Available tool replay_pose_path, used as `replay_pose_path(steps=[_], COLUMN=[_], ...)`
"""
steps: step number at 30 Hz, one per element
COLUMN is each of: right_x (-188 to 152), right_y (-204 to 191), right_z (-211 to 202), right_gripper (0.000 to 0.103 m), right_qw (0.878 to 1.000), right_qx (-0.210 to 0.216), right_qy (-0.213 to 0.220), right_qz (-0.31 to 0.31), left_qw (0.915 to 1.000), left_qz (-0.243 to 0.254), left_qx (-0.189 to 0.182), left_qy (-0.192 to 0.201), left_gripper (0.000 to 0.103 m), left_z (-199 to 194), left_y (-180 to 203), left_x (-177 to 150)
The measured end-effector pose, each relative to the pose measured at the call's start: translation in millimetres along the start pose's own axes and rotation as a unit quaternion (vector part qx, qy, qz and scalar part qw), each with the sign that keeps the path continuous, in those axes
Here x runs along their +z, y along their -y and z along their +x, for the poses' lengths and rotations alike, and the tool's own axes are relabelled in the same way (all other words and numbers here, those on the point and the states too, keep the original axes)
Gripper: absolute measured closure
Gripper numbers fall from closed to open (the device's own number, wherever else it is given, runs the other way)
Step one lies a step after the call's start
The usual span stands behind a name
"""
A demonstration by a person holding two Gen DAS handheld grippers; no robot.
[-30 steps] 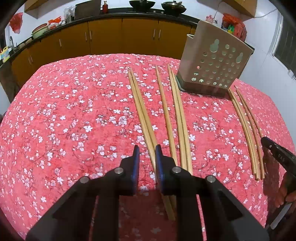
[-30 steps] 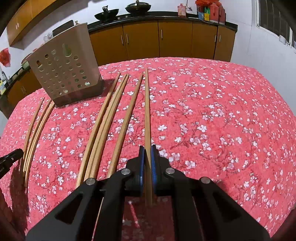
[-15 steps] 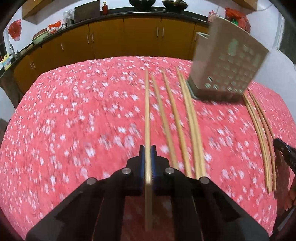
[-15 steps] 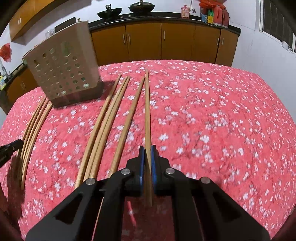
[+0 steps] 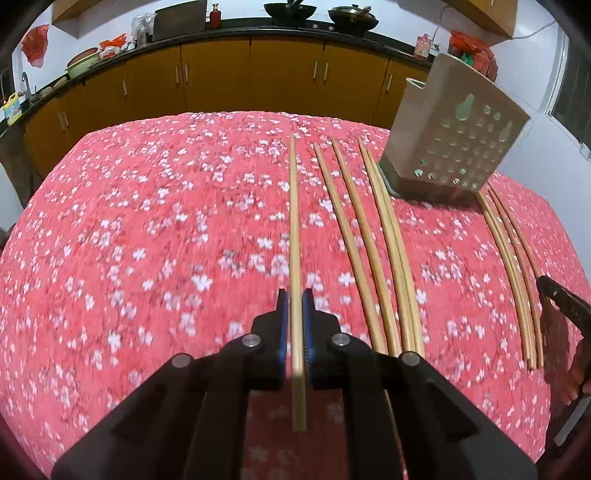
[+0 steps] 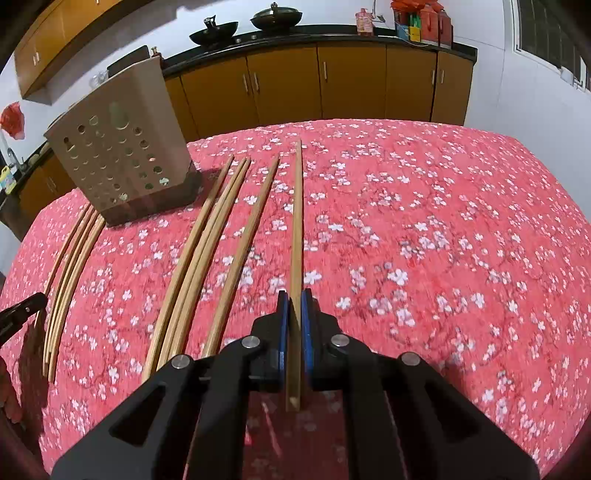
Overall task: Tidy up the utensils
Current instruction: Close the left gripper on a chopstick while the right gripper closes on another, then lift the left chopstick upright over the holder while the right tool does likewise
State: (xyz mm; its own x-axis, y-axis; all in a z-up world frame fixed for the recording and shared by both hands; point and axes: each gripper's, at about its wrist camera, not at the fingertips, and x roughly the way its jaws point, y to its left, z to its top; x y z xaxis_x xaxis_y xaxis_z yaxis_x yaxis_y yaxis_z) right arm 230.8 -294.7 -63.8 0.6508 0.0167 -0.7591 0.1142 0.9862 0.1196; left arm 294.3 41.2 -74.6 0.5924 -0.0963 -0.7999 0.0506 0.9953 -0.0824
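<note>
Left gripper [image 5: 295,302] clamps chopstick [image 5: 293,229], right gripper [image 6: 294,304] clamps another chopstick [image 6: 297,229]; each wrist view shows only own grip. Each stick runs between pads, long axis pointing away over red floral tablecloth [image 5: 147,240]. Loose chopsticks [image 6: 221,240] alongside; perforated holder [image 6: 122,166] beyond, upright.

home kitchen: cabinets [image 5: 221,88], woks [image 5: 290,8].

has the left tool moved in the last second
Yes. The left tool has closed on a chopstick and swung left; the holder now sits farther right in its view.
</note>
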Motion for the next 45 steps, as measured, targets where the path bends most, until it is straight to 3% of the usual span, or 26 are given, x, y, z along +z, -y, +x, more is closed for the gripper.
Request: replay_pose_path(steps=[8, 15, 25, 32, 39, 45], right_x=[-6, -4, 10, 24, 37, 53], right_y=[1, 2, 7, 8, 9, 4], right_z=[-7, -49, -98, -124, -140, -139], right_gripper=[0.095, 0.095, 0.095, 0.095, 0.095, 0.095], right_qw=[1.000, 0.998, 0.992, 0.984, 0.978, 0.975], right_qx=[-0.001, 0.006, 0.005, 0.006, 0.006, 0.000], right_qy=[0.001, 0.053, 0.124, 0.176, 0.209, 0.220], right_qz=[-0.004, -0.016, -0.012, -0.007, -0.006, -0.013], left_qw=[0.9992, 0.9995, 0.9968, 0.9897, 0.9804, 0.9761], left_qz=[0.029, 0.026, 0.029, 0.011, -0.001, 0.005], left_qx=[0.025, 0.018, 0.018, 0.015, 0.013, 0.021], left_qy=[0.007, 0.003, 0.072, 0.142, 0.196, 0.216], left_gripper=[0.095, 0.095, 0.095, 0.095, 0.095, 0.095], left_z=[-15, -40, -99, -141, -167, -172], left_y=[9, 3, -4, -6, -5, -2], left_x=[-20, -24, -8, 13, 35, 52])
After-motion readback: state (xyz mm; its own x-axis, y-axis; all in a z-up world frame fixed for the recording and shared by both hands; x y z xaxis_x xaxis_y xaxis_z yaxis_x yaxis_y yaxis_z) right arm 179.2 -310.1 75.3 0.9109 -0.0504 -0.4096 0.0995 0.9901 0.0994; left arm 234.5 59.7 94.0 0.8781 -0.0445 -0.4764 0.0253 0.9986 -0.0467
